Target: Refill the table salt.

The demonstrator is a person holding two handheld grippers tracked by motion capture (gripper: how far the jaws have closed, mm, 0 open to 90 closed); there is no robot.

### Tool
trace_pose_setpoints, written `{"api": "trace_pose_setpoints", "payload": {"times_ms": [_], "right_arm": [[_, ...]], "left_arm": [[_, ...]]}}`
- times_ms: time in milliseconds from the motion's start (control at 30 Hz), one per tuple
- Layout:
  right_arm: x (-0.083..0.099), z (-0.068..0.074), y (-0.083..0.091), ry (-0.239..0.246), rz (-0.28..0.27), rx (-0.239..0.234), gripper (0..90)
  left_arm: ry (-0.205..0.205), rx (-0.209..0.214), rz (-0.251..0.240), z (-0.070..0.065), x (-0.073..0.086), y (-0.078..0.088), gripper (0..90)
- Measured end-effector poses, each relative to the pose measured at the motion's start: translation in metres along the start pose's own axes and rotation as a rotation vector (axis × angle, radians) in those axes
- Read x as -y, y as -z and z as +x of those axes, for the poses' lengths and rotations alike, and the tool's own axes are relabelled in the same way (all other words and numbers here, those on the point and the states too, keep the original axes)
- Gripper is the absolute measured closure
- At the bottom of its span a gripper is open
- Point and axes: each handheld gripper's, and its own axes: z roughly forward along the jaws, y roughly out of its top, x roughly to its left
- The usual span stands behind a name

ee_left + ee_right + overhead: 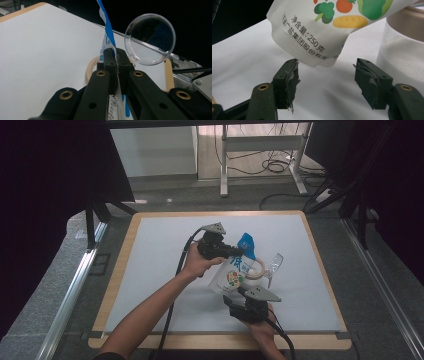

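A white pouch (231,272) with a blue top and printed vegetables hangs tilted over the white mat. My left gripper (239,254) is shut on its blue top edge (110,37), which runs between the closed jaws of that gripper (115,60). My right gripper (231,297) is just below the pouch, near the table's front. In the right gripper view, this gripper (327,75) stands open. The bottom corner of the pouch (317,32) dips between the jaw tips, and the pads do not press on it.
A beige tape roll (257,270) lies flat right beside the pouch and rises close at the right as the tape roll (404,32). A clear plastic cup (273,265) lies on its side past it, its round mouth facing the cup (150,40). The wooden table edge (120,270) frames the mat.
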Motion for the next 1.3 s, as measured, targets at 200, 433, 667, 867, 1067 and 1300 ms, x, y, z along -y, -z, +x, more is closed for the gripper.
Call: {"api": "trace_pose_setpoints", "payload": {"times_ms": [200, 433, 667, 867, 1067, 1300], "right_arm": [[0.001, -0.001, -0.001, 0.016, 0.015, 0.008, 35.8], [0.003, -0.002, -0.003, 0.009, 0.062, 0.033, 35.8], [0.002, -0.005, -0.001, 0.009, 0.074, 0.031, 35.9], [0.001, -0.008, 0.001, 0.002, 0.065, 0.036, 35.8], [0.001, -0.01, 0.001, -0.002, 0.065, 0.041, 35.8], [0.001, -0.01, 0.002, -0.001, 0.067, 0.039, 35.9]], "left_arm": [[0.012, -0.009, -0.016, 0.002, 0.007, 0.001, 89.6], [0.015, 0.006, -0.025, 0.003, 0.011, 0.004, 89.5], [0.012, 0.009, -0.043, 0.0, 0.012, 0.009, 89.6], [0.031, 0.012, -0.054, 0.004, 0.016, 0.012, 89.6], [0.029, 0.015, -0.055, 0.003, 0.016, 0.013, 89.6], [0.024, 0.015, -0.056, 0.002, 0.016, 0.014, 89.6]]}}
